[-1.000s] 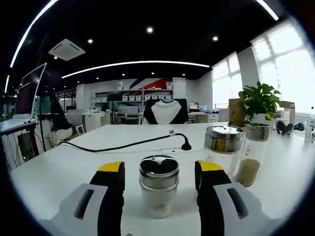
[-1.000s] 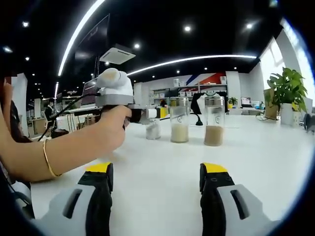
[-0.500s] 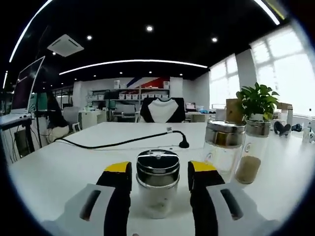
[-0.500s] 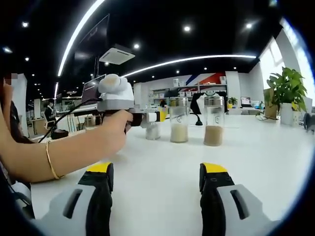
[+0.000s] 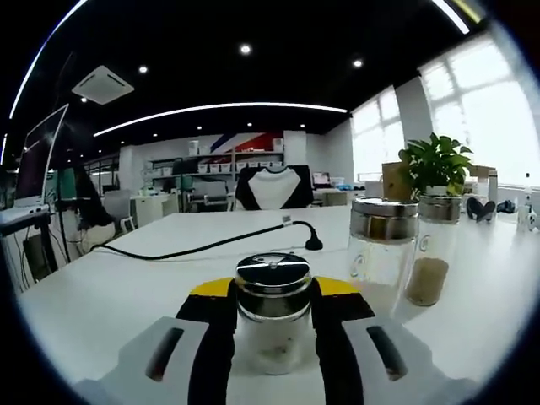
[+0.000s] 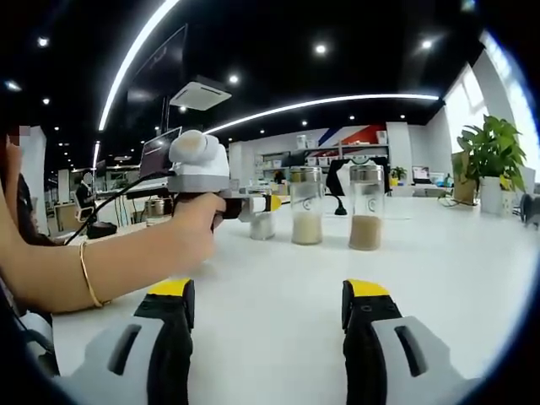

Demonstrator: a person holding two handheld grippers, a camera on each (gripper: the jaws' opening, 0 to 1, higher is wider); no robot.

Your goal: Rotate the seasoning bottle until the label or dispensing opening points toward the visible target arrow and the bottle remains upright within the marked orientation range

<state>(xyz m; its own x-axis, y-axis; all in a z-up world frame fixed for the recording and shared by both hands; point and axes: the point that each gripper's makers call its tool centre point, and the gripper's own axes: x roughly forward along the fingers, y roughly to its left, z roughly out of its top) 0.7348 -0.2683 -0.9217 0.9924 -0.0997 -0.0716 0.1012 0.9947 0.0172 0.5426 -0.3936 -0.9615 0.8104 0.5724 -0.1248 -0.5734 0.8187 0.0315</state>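
Note:
In the left gripper view a short glass seasoning bottle [image 5: 272, 316] with a steel cap stands upright on the white table [image 5: 126, 287]. My left gripper [image 5: 272, 295] is shut on it, both yellow-tipped jaws pressing its sides. In the right gripper view the same small bottle [image 6: 262, 224] stands leftmost in a row, with the left gripper [image 6: 253, 205] around it, held by a person's hand [image 6: 196, 221]. My right gripper [image 6: 268, 295] hangs open low over bare table, well short of the row.
Two taller steel-capped glass jars stand to the right of the small bottle: one [image 5: 381, 257] [image 6: 307, 206] with pale powder, one [image 5: 432, 253] [image 6: 366, 207] with brown powder. A black cable [image 5: 211, 245] crosses the table behind. A potted plant [image 5: 434, 164] stands far right.
My left gripper's jaws have closed inward from wide apart until they clamp the small bottle. The right gripper has stayed still.

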